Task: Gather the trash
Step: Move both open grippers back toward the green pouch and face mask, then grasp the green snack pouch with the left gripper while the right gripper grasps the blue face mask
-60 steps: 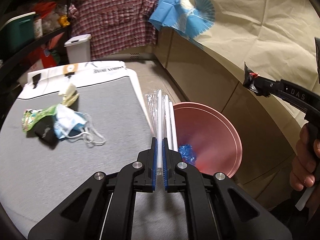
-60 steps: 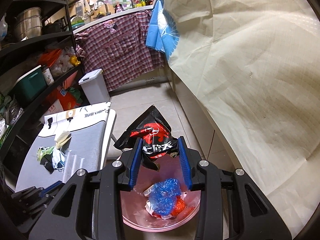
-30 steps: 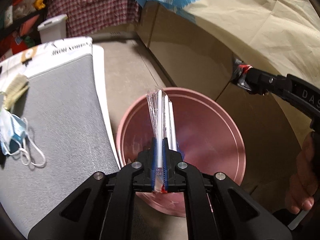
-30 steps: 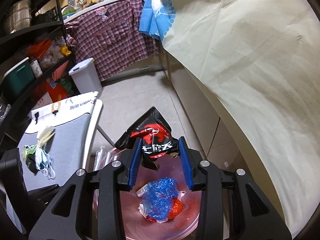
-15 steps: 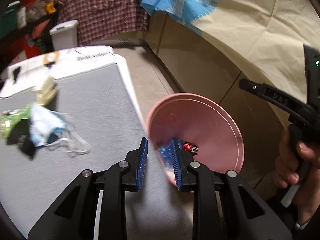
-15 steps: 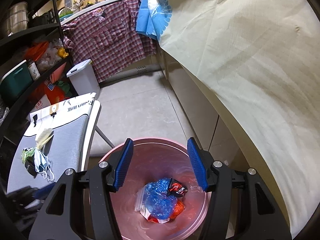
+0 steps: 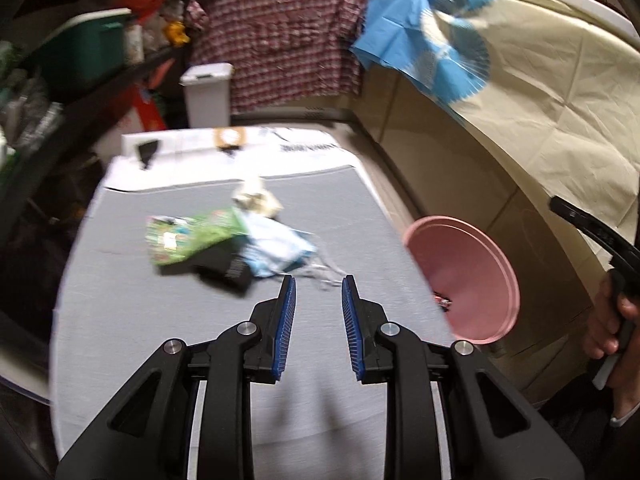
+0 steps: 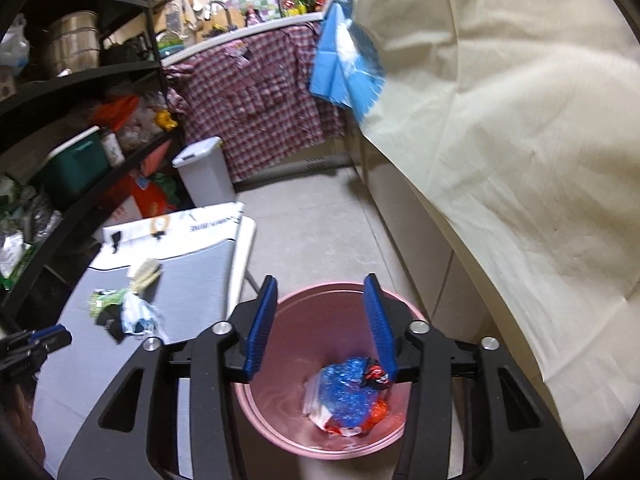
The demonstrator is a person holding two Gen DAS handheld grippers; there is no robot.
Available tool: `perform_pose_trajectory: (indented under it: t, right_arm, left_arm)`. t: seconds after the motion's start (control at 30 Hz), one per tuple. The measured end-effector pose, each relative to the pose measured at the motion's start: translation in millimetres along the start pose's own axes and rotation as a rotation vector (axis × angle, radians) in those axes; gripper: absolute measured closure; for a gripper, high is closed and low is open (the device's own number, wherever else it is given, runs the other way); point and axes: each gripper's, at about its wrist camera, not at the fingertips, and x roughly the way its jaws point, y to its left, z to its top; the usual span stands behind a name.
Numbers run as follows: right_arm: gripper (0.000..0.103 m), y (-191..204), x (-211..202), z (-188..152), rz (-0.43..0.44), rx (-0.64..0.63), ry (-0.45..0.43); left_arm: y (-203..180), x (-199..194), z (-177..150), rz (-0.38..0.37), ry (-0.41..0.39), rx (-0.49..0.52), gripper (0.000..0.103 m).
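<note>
A pink bin (image 7: 468,276) stands on the floor beside a grey-topped table (image 7: 160,340). In the right wrist view the bin (image 8: 280,420) holds a blue plastic bag (image 8: 346,390), a black and red wrapper (image 8: 374,374) and other scraps. My right gripper (image 8: 320,320) is open and empty above the bin. My left gripper (image 7: 316,304) is open and empty over the table, just short of a trash pile: a green wrapper (image 7: 188,236), a blue face mask (image 7: 276,250), a black item (image 7: 224,262) and a crumpled beige paper (image 7: 256,200). The pile also shows in the right wrist view (image 8: 128,308).
A white lidded bin (image 7: 208,94) stands past the table's far end. Black shelves (image 8: 68,128) with boxes and pots line the left. A cream sheet (image 8: 500,120) covers the cabinets on the right. A plaid shirt (image 7: 276,48) hangs at the back.
Both grippers opened and let go: the straws and the black and red wrapper dropped into the bin. My left gripper then swung left, back over the table toward the pile.
</note>
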Motion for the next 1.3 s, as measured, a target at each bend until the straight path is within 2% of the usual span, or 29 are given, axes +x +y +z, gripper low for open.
perform_pose_trajectory:
  t: [0.2,0.3,0.47,0.77,0.93,1.13,1.2,1.3]
  right_arm:
    - [0.080,33.7,4.8,-3.4,0.072,-0.006,0.009]
    - [0.084,61.7,15.8,-11.2,0.132,-0.018,0.022]
    - [0.085,113.5,42.7,-22.8,0.227,-0.091,0.052]
    - [0.084,163.7,97.0,-34.9,0.295,-0.180,0.135]
    - [0.066,180.6,126.5,-37.3,0.325,-0.200,0.190]
    - [0.053,205.0,154.6,-44.3,0.361,-0.241,0.234]
    - [0.048,209.4,166.0,-47.3,0.366,-0.238,0.258]
    - [0.047,213.0,184.9,-52.8,0.381,-0.221,0.309]
  left_arm:
    - [51.6,-30.3,17.8,0.067,-0.056,0.018,0.079]
    - [81.2,-34.2,17.3,0.081,-0.094,-0.018,0.079]
    - [118.4,-11.8,9.1,0.079,-0.083,-0.146,0.080]
    - [147.7,26.5,6.8,0.075,-0.070,-0.151,0.080]
    - [151.1,52.4,11.2,0.071,-0.057,-0.145,0.080]
    - [162.4,76.8,15.1,0.044,-0.045,-0.189,0.079]
    - [166.5,85.9,17.3,0.038,-0.034,-0.213,0.070]
    - [172.6,95.9,20.2,0.026,-0.027,-0.255,0.064]
